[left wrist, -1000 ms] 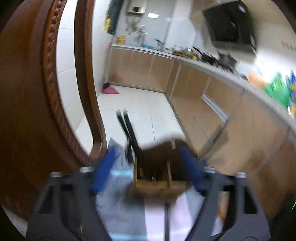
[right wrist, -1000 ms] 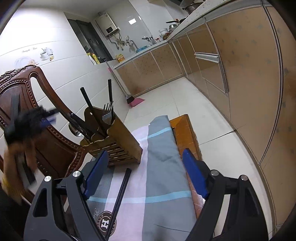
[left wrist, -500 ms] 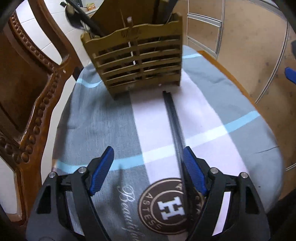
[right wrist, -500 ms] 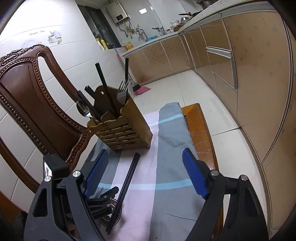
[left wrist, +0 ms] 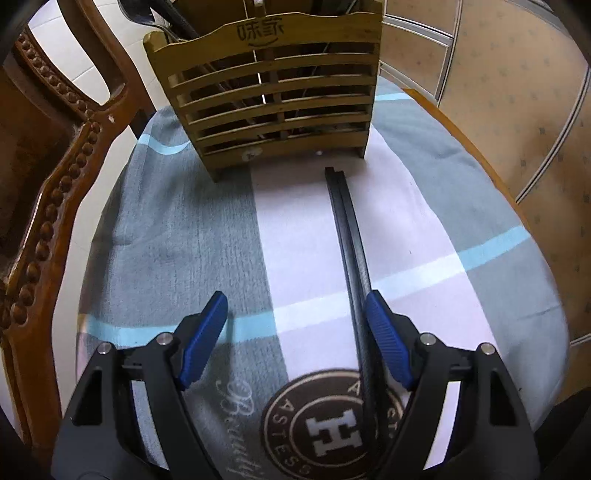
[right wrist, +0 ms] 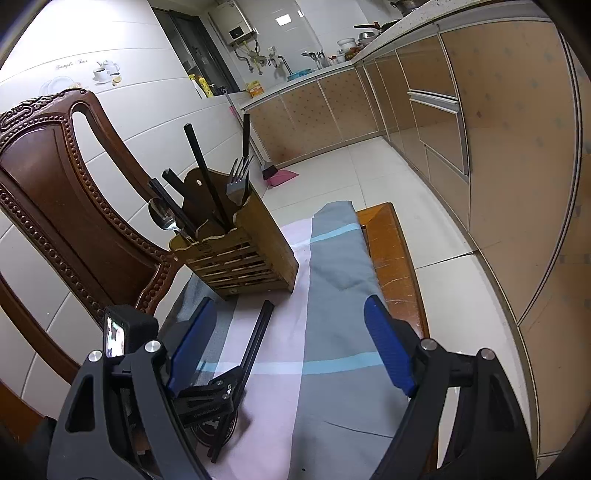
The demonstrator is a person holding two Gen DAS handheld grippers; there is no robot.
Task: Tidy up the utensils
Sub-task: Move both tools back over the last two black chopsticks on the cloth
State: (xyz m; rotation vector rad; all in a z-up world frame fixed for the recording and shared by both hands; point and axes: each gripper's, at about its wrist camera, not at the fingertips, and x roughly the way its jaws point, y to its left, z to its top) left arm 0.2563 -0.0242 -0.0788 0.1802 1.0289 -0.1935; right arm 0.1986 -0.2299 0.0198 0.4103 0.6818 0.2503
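Hovering my left gripper, jaws apart, over paired black chopsticks; slatted wooden utensil holder at twelve; right gripper gapes empty.

Left wrist looks steeply down, right wrist shallower; both share the utensil holder.

Even, fairly bright indoor light — a ceiling lamp glows far ahead. Both views sharp, soft shadows, edges bowed with dark corners.
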